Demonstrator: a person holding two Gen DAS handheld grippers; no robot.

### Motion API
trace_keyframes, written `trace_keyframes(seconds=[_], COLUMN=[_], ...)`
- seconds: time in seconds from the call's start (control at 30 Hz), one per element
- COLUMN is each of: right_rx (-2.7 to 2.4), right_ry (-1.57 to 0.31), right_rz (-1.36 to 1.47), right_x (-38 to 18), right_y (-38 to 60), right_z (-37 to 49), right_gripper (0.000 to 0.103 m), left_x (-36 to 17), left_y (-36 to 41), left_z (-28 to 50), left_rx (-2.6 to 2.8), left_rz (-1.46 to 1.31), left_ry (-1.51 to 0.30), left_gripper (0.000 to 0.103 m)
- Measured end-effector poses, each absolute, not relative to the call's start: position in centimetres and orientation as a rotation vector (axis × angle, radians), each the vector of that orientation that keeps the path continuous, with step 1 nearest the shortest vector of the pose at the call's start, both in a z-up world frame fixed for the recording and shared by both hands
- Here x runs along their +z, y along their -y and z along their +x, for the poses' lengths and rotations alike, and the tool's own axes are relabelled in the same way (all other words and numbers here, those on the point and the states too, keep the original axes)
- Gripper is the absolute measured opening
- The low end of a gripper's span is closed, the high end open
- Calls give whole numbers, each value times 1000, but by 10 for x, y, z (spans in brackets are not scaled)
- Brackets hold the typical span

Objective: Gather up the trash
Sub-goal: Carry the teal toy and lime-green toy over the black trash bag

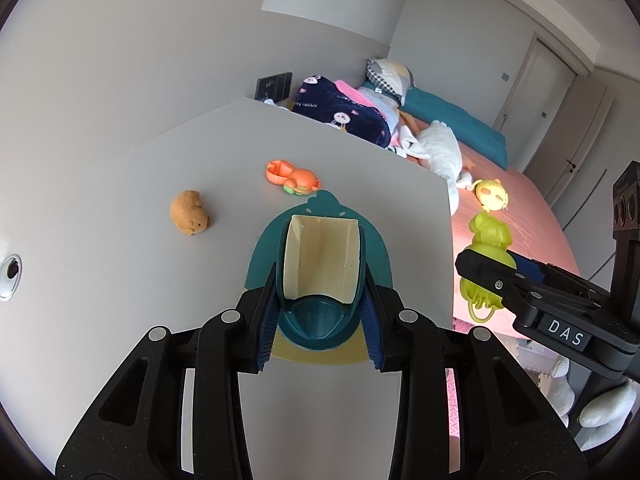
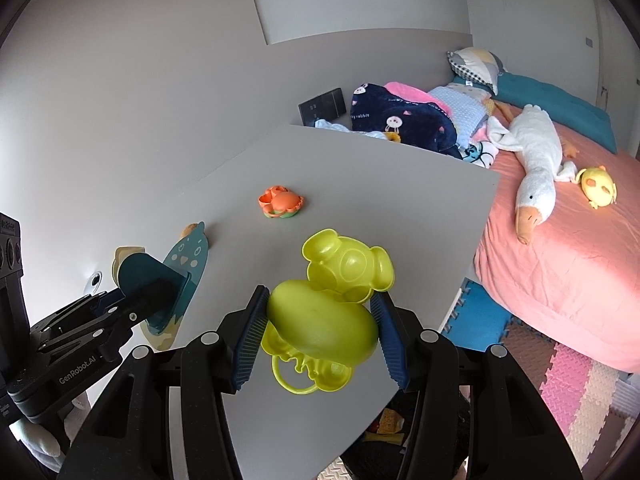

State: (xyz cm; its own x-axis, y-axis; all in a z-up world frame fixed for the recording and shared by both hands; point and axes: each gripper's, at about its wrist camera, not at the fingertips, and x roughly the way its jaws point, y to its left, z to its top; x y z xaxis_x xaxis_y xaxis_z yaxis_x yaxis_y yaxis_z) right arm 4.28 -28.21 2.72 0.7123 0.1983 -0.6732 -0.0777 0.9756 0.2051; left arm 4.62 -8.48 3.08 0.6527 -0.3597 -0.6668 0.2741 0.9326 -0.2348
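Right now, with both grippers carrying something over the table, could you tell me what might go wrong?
1. The yellow-green toy bulges well beyond the right gripper pads, so it could twist or slip out.
2. The left gripper holds the teal dustpan only by its narrow handle end; it might tip.
3. The orange toy and brown toy could get knocked.

A child's bedroom: pink-sheeted bed (image 2: 560,280), plush goose (image 2: 532,160), foam mats (image 2: 560,372).

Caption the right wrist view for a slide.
Right gripper clamps a yellow-green toy above the grey table; left gripper holds a teal dustpan.
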Motion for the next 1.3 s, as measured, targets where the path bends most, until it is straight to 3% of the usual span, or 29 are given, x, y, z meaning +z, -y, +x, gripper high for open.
trace_keyframes(seconds=[1.3], right_rx=[-19], right_ry=[-699], right_rz=[204], right_x=[33], right_y=[378], right_z=[-77], right_gripper=[54], left_x=[24], left_y=[198], left_z=[-22], left_rx=[-559], left_rz=[26], left_ry=[-785], left_gripper=[36])
